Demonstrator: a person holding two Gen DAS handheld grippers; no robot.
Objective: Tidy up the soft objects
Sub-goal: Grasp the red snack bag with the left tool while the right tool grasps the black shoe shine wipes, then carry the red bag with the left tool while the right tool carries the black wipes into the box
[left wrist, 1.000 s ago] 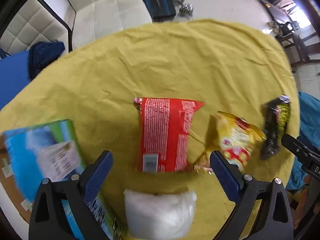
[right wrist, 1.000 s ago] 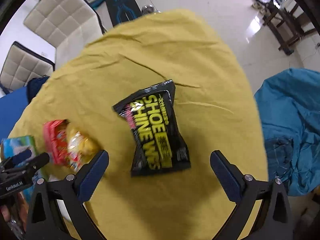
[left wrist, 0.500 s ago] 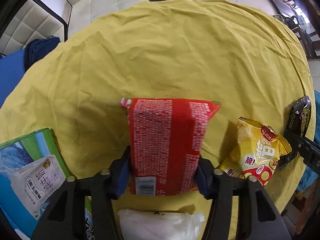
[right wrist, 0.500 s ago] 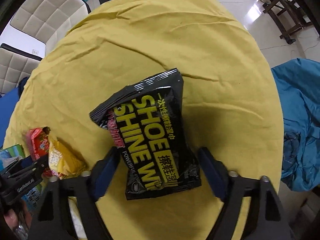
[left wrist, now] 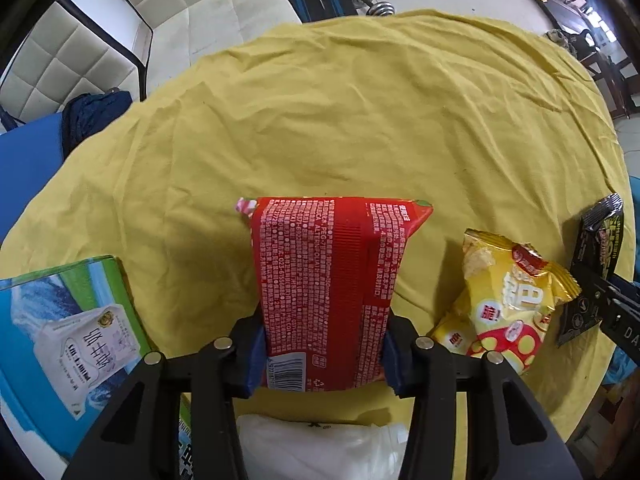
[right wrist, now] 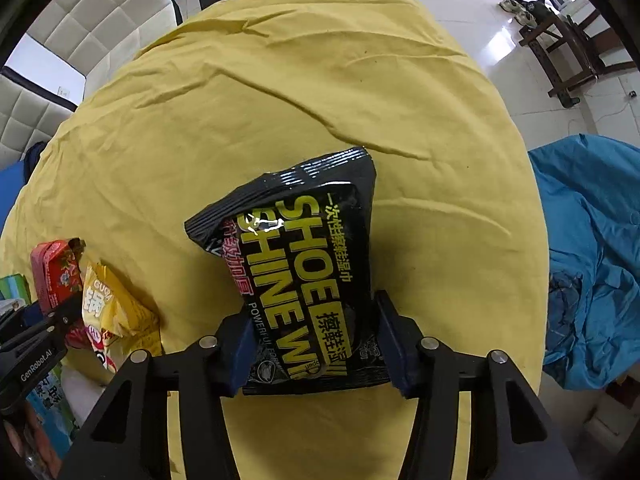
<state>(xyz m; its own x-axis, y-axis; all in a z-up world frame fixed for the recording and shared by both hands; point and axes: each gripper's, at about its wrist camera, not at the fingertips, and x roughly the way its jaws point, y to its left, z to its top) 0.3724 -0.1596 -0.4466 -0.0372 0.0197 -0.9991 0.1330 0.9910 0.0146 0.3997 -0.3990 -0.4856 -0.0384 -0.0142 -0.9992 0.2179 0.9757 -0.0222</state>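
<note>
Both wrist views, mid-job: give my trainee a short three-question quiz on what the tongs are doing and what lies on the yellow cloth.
1. True or false: the left tongs are shut on the red packet.
2. Which item do the right tongs grip? A) the yellow chip bag B) the black shoe shine wipes pack C) the white pouch
3. Fill in: in the left wrist view, the blue and green tissue pack lies to the ____ of the red packet.

Key: 1 true; 2 B; 3 left.
</note>
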